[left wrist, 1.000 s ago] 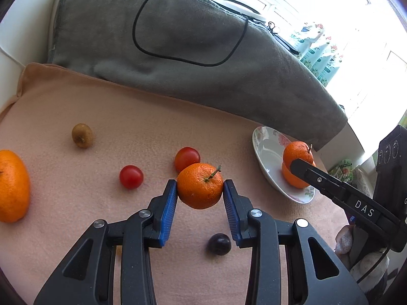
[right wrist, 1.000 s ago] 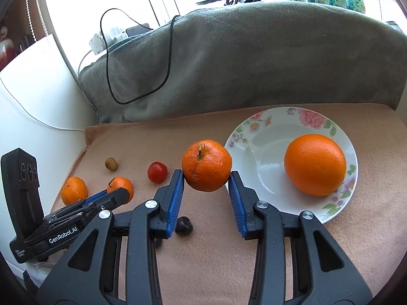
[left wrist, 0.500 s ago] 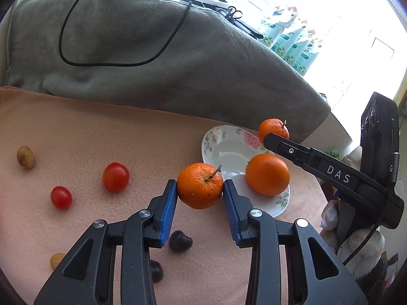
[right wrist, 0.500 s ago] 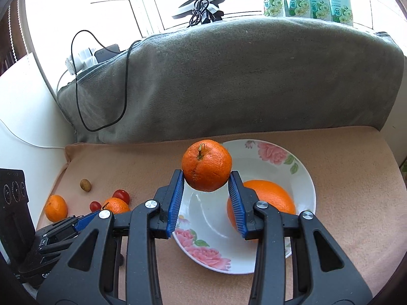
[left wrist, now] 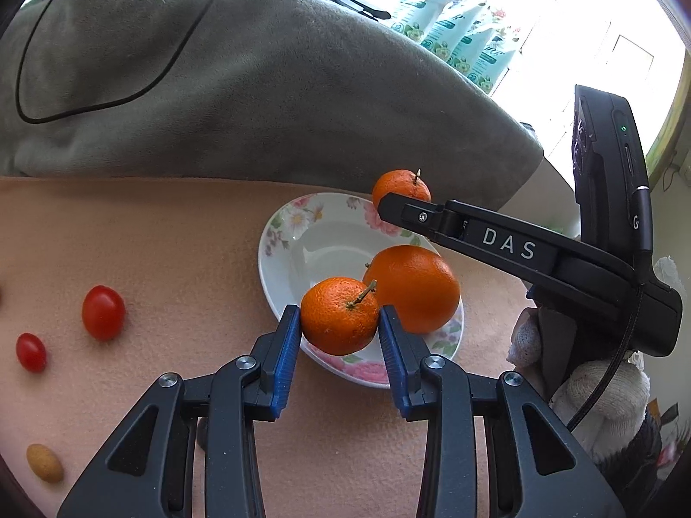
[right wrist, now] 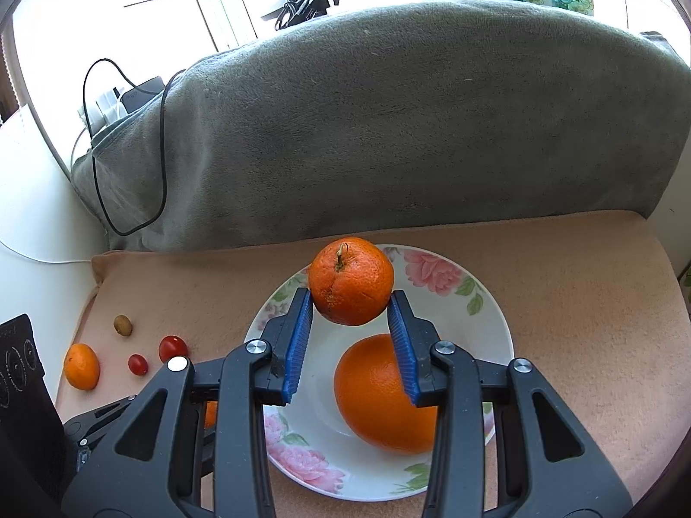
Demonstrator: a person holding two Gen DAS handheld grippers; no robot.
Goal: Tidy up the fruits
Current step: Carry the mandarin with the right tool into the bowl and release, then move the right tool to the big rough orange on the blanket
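Observation:
My left gripper (left wrist: 340, 323) is shut on a tangerine with a stem (left wrist: 340, 316), held above the near rim of the floral plate (left wrist: 311, 246). My right gripper (right wrist: 350, 306) is shut on another tangerine (right wrist: 350, 280), held above the plate (right wrist: 488, 315); in the left wrist view that tangerine (left wrist: 399, 185) shows over the plate's far rim behind the right gripper's finger. A large orange lies in the plate (left wrist: 412, 287), also seen in the right wrist view (right wrist: 375, 393).
On the peach cloth lie two cherry tomatoes (left wrist: 103, 311) (left wrist: 31, 352), a small tan fruit (left wrist: 43, 462), another tangerine (right wrist: 81, 366) and a kiwi-like fruit (right wrist: 122, 324). A grey blanket-covered backrest (right wrist: 388, 129) with a black cable stands behind.
Both grippers moved toward the plate with their tangerines. The left one now hangs over the plate's near rim; the right one is over the plate, above the large orange.

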